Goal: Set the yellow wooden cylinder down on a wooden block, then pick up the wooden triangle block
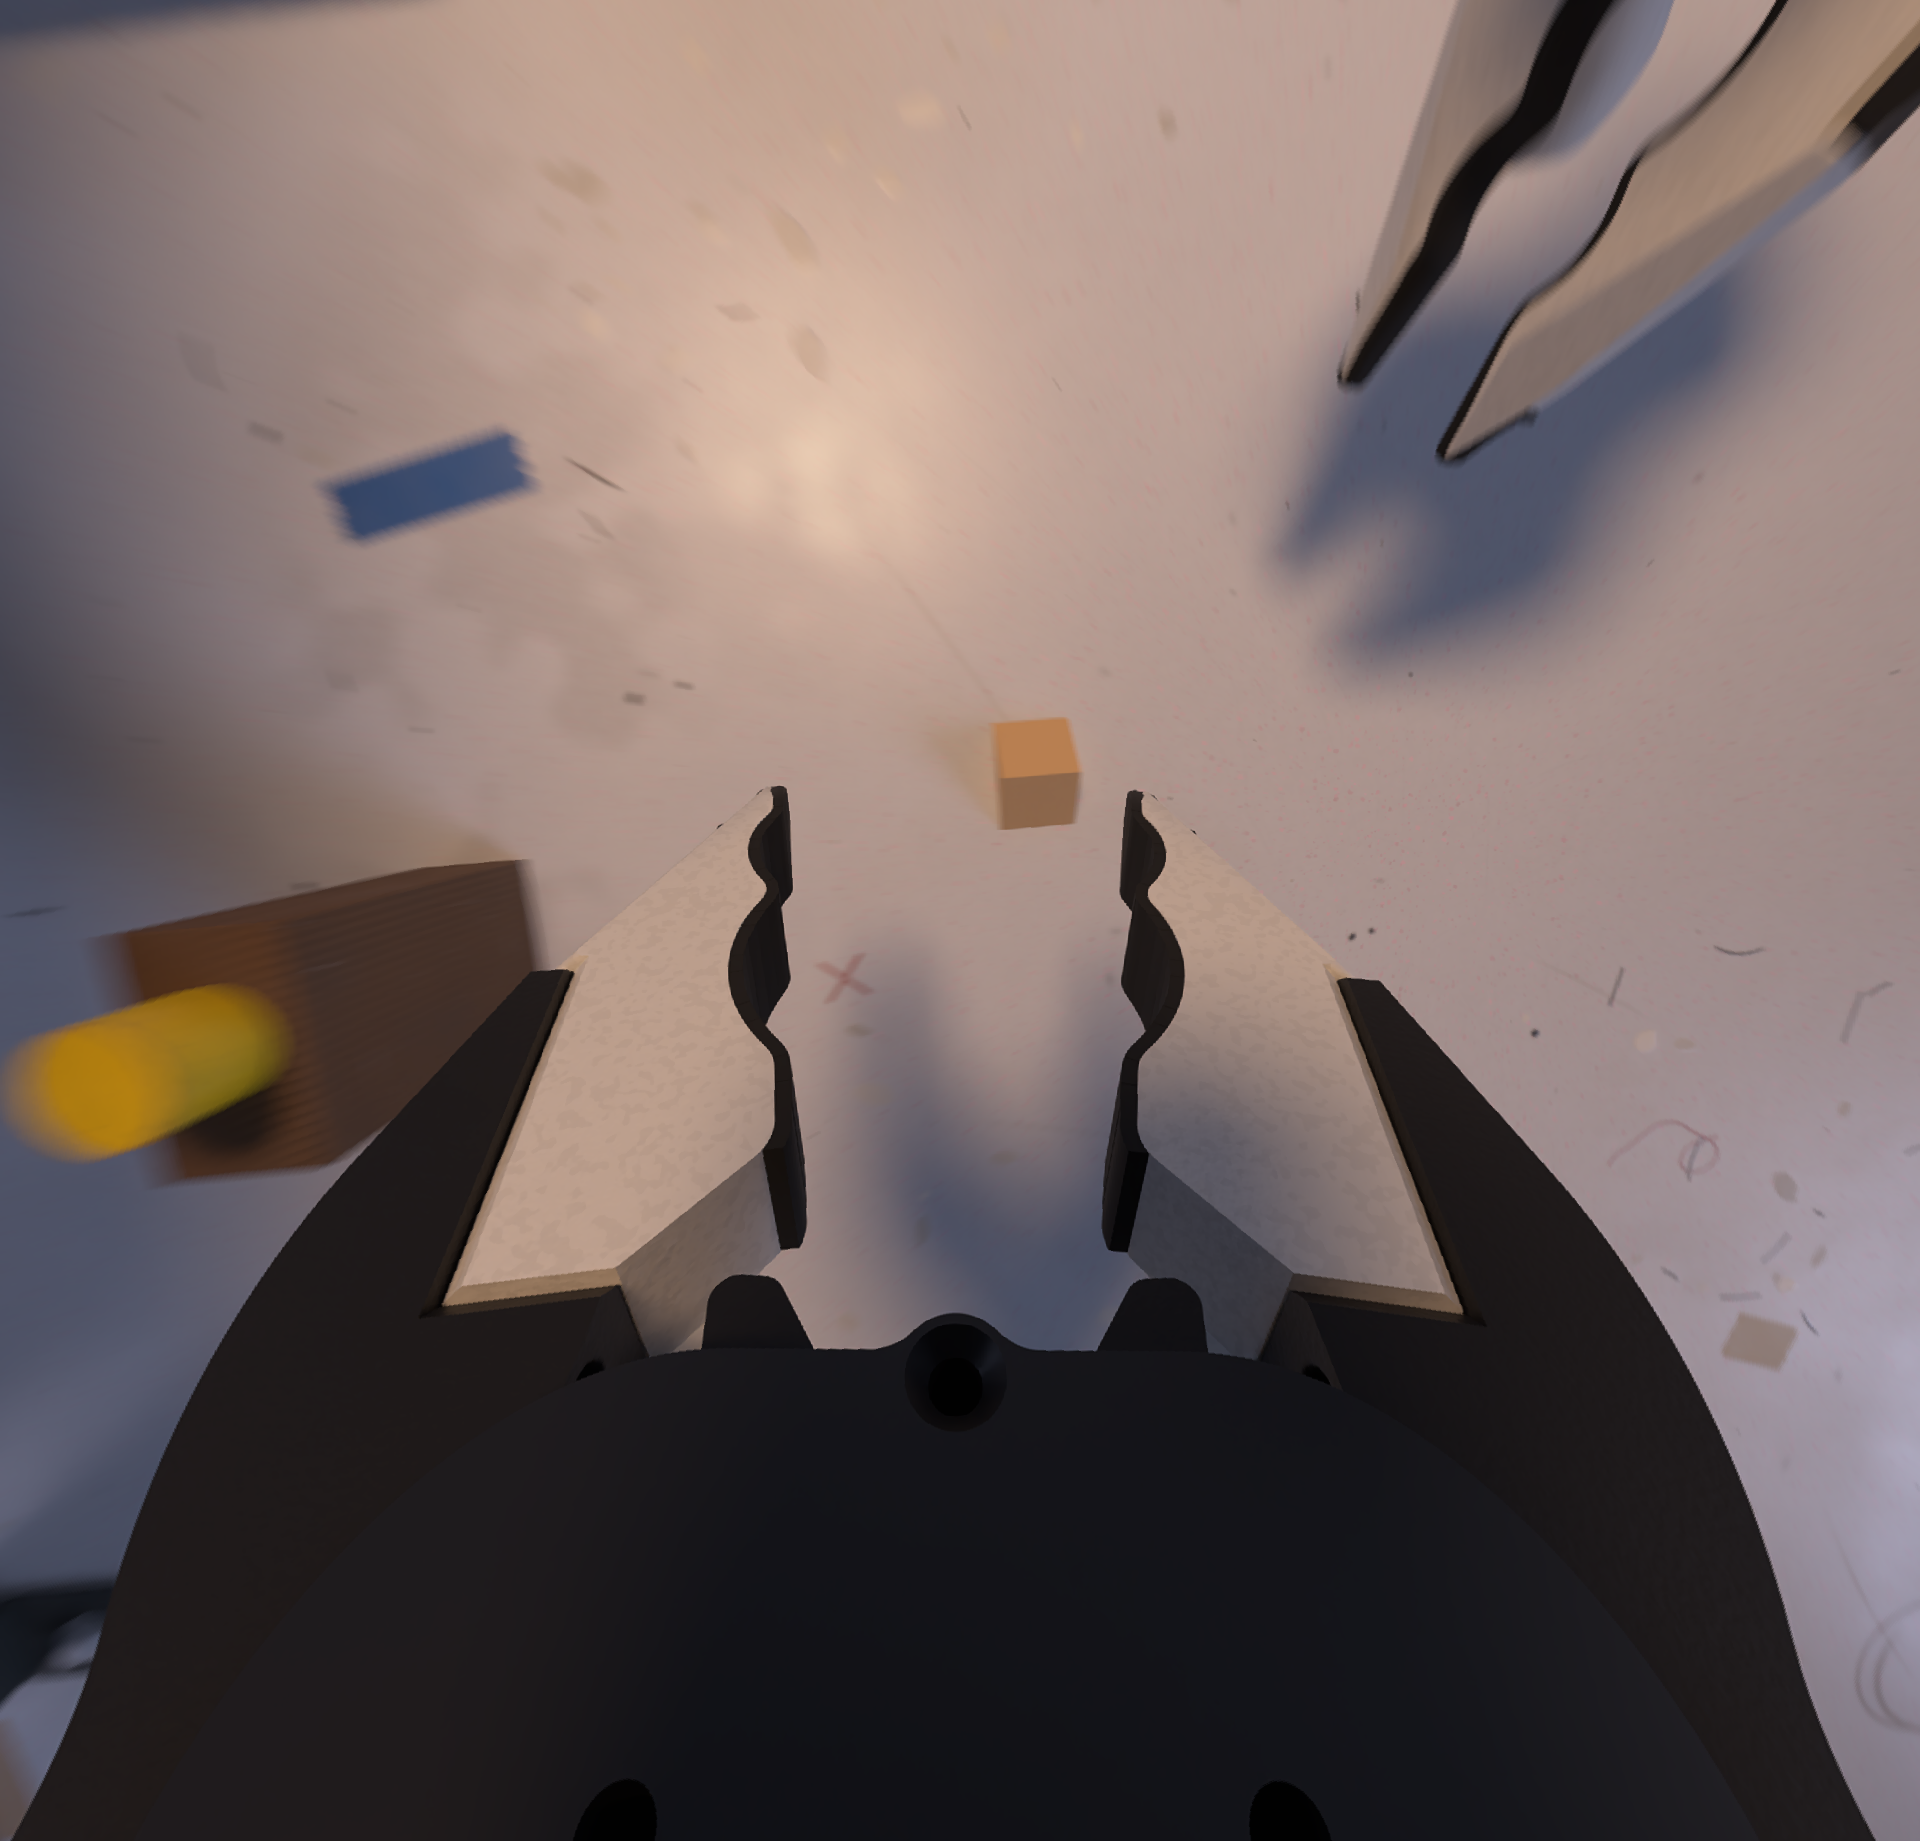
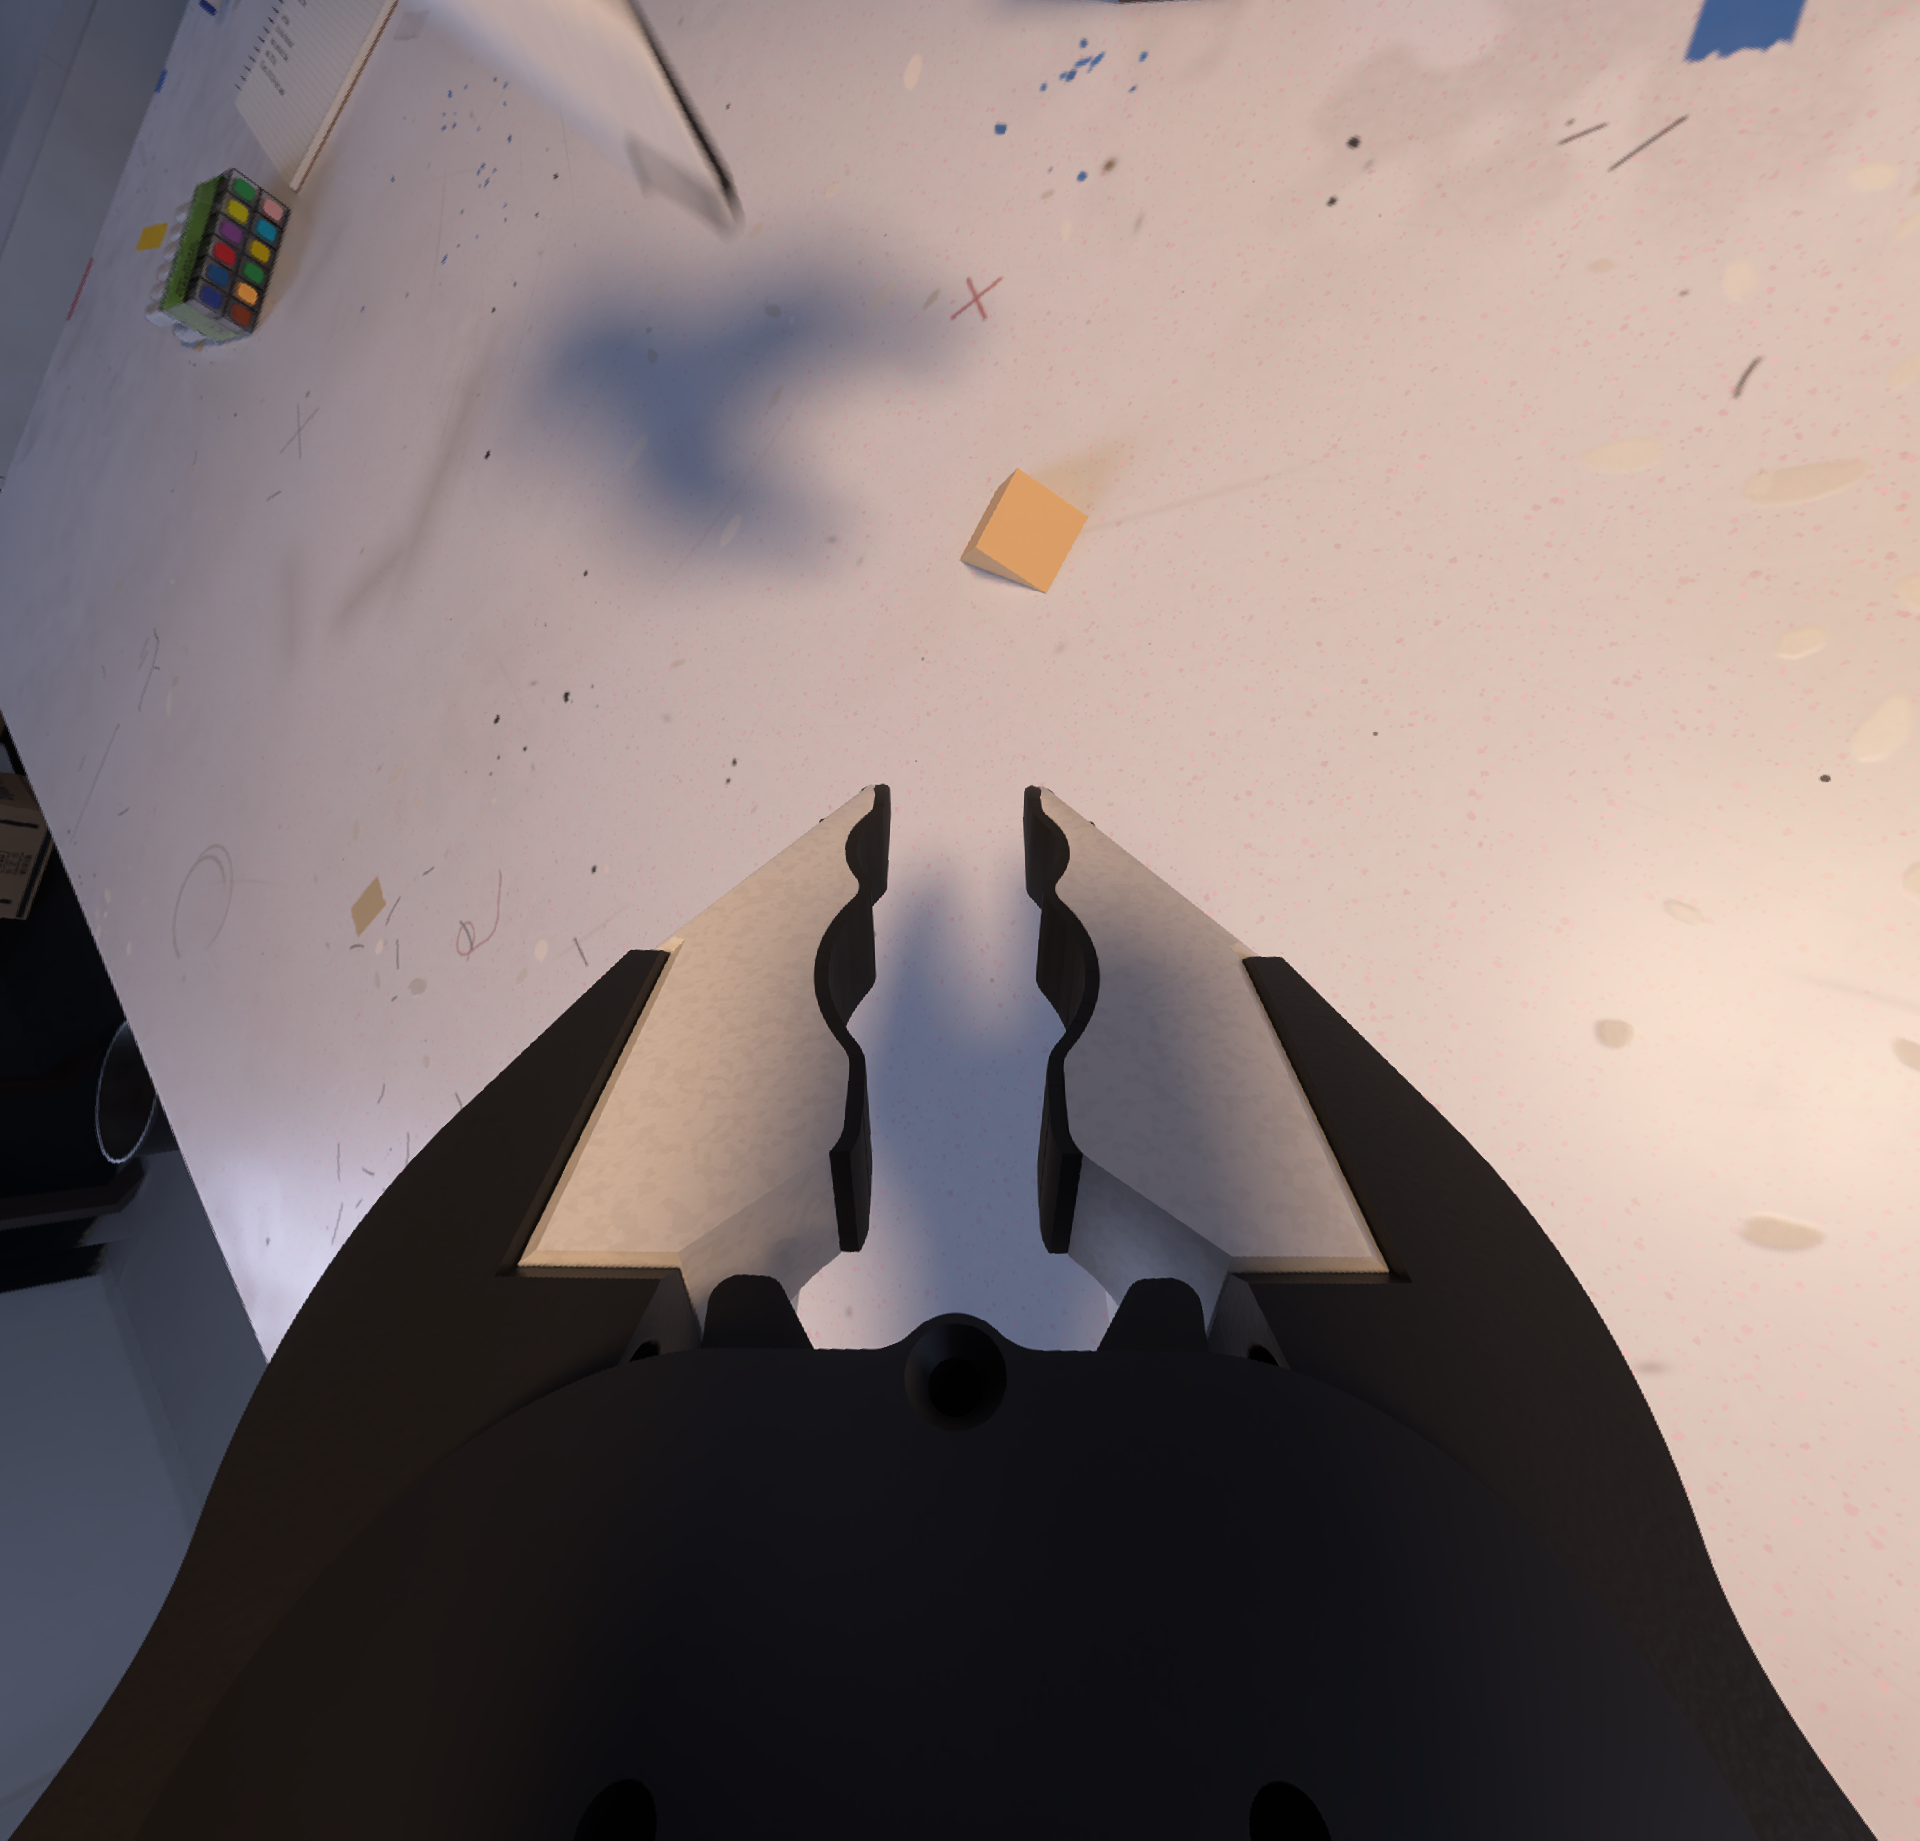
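The yellow cylinder [image 1: 145,1069] stands on the dark wooden block [image 1: 332,1012], blurred at the left of the left wrist view, so the first step looks done. The pale triangle block [image 2: 1027,532] lies alone in the open middle of the tabletop [image 2: 1351,648], well away from any edge in view.

What could go wrong: the triangle block is a small wedge with a sloped face, so a claw closing across that slope may squeeze it out sideways, and a low sweep near the dark wooden block could topple the cylinder.

The left claw [image 1: 956,794] hangs above the tabletop, pointing down and forward, its jaws wide apart and empty, with the triangle block just beyond its tips. The right claw [image 2: 956,789] is also angled down at the tabletop, its jaws parted by a narrower gap and gripping nothing; the triangle block sits well ahead of it
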Controlling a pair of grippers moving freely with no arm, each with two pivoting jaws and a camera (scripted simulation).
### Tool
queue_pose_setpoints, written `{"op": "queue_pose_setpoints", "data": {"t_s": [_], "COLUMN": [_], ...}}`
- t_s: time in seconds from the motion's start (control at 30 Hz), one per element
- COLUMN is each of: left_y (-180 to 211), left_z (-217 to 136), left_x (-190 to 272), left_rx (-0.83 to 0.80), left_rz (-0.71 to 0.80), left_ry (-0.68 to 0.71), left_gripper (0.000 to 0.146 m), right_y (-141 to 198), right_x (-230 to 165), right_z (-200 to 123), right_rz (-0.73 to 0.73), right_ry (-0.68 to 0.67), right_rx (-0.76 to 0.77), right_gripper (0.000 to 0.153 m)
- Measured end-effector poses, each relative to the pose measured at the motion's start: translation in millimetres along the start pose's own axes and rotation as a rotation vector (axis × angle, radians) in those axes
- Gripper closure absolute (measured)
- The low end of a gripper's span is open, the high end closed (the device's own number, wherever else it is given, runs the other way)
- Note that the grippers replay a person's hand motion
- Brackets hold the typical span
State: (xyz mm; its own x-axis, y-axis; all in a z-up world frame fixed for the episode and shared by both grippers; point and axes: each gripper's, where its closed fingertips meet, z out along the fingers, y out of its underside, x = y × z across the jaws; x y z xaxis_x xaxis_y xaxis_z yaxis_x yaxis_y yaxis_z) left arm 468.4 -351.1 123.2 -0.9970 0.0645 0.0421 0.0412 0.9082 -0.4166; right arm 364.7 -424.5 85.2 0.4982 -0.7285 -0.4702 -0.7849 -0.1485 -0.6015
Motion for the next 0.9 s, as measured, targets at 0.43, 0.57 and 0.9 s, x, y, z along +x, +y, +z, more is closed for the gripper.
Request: {"op": "queue_pose_setpoints", "data": {"t_s": [0.43, 0.57, 0.9], "left_y": [58.6, 57.6, 41.8], "left_z": [103.2, 98.2, 97.6], "left_x": [27.8, 23.6, 20.6], "left_rx": [-0.086, -0.079, -0.085], "left_rz": [-0.062, -0.092, -0.071], "left_ry": [-0.013, -0.007, -0.039], "left_gripper": [0.117, 0.098, 0.12], "right_y": [-2.6, -3.6, -0.4], "right_x": [-0.9, -0.6, 3.2], "right_z": [-2.7, -2.8, -2.4], "right_rz": [-0.031, -0.029, -0.012], "right_ry": [-0.001, -0.004, -0.004], "right_rx": [-0.015, -0.004, 0.009], "right_gripper": [0.127, 0.127, 0.127]}}
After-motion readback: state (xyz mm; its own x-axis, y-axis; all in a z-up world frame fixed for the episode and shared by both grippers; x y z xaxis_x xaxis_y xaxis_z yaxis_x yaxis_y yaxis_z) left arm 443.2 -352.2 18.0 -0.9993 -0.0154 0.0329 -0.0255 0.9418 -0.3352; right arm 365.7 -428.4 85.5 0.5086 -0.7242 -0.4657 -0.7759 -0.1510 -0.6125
